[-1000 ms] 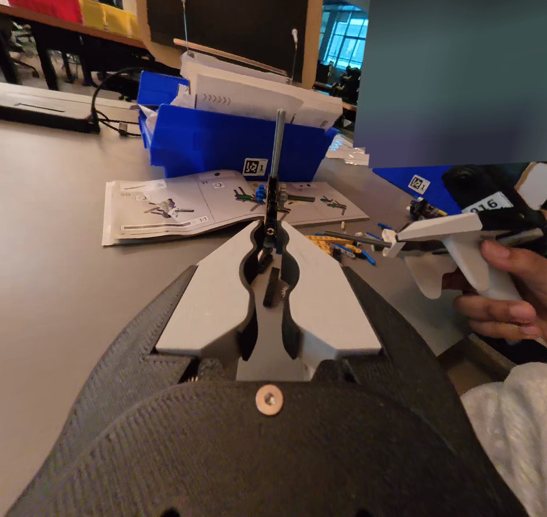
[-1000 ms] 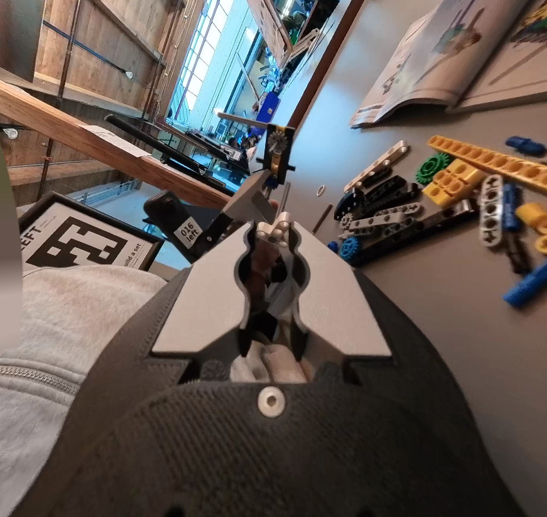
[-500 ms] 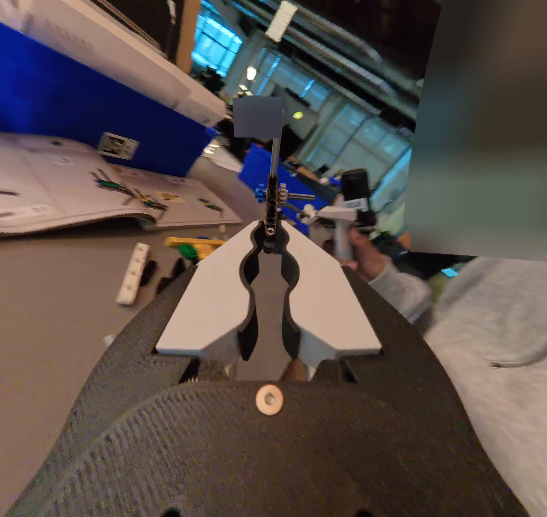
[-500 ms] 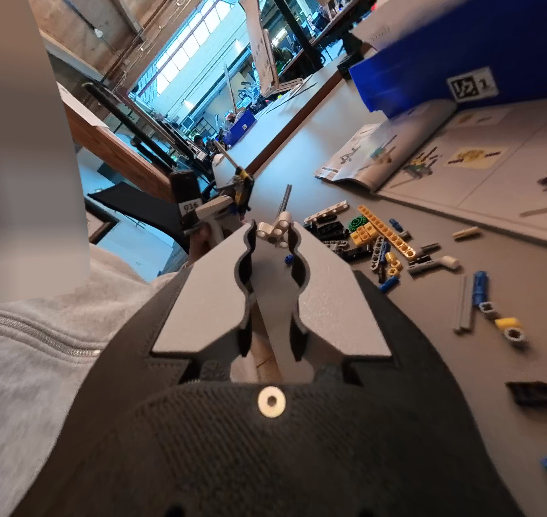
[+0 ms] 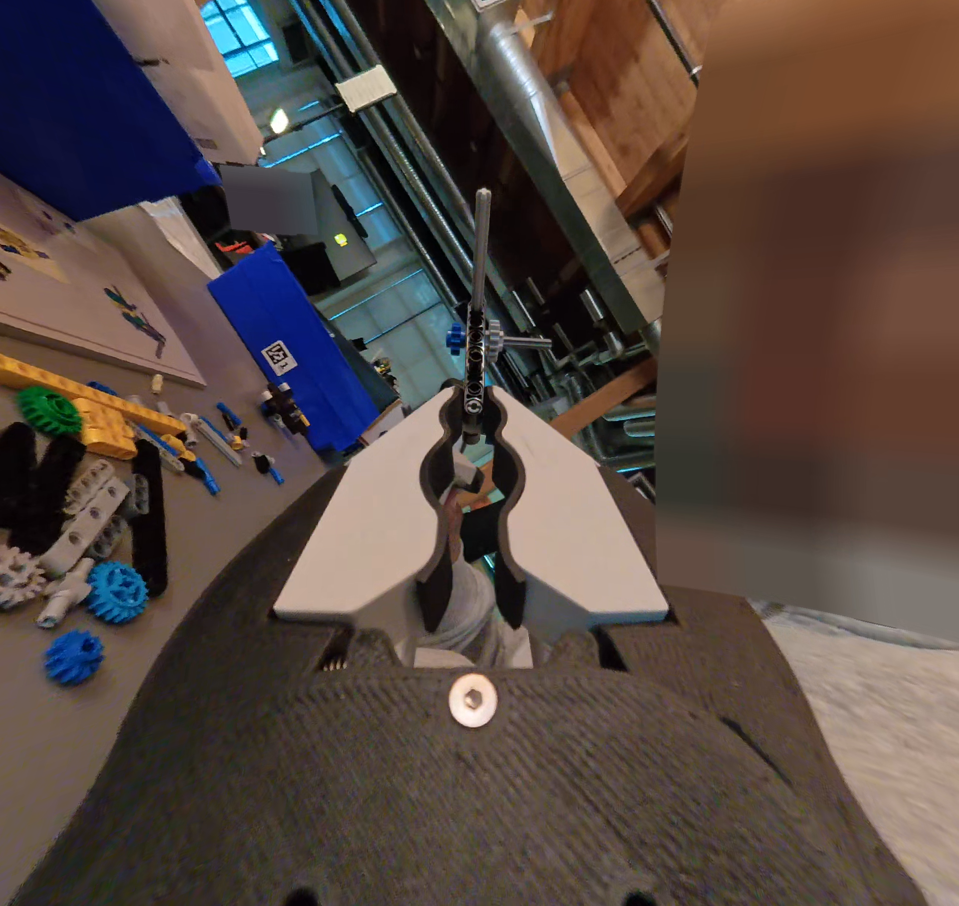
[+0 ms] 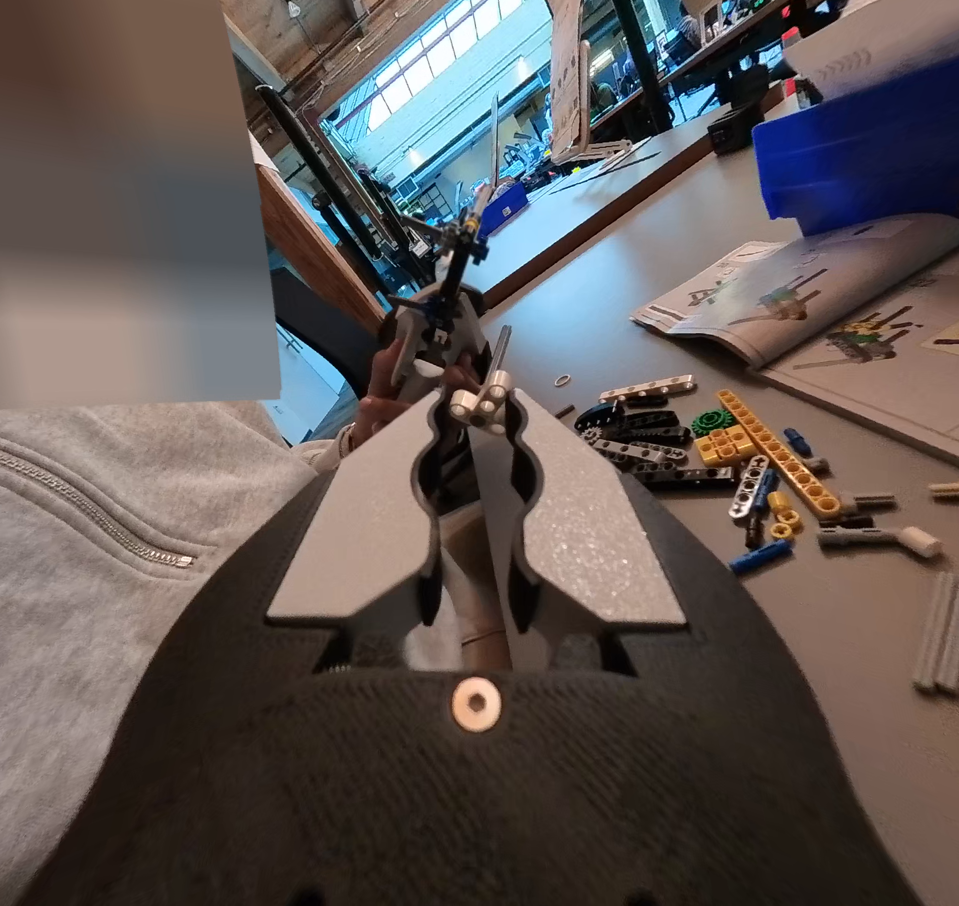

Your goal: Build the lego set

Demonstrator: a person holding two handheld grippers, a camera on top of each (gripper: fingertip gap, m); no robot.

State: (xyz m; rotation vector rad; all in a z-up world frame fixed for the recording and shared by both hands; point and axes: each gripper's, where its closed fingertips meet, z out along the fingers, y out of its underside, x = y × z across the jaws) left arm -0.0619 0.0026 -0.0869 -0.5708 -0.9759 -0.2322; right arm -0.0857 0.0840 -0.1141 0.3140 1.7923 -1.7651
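Observation:
My left gripper [image 5: 473, 403] is shut on a small assembly: a black beam [image 5: 475, 357] with a blue pin, a grey gear and a long grey axle [image 5: 481, 248] standing up from it. It is held in the air, tilted toward the ceiling. My right gripper [image 6: 480, 409] is shut on a light-grey connector [image 6: 480, 403] with a grey axle [image 6: 499, 349] sticking out. The left gripper with its black assembly [image 6: 454, 271] shows farther off in the right wrist view, up and left of the connector, apart from it.
Loose parts lie on the grey table [image 6: 597, 320]: a yellow beam [image 6: 778, 458], a green gear [image 6: 710, 420], black beams [image 6: 654, 422], blue gears [image 5: 117, 590], a grey beam [image 5: 85, 523]. An open instruction booklet [image 6: 809, 300] and blue bins [image 6: 851, 170] stand behind. A grey-sleeved person is close by. Spacing between my two grippers at the tips: around 10 centimeters.
My left gripper has swung up and to the right, away from the booklet toward the ceiling, still holding the assembly. My right gripper has turned more level toward the table, connector still held.

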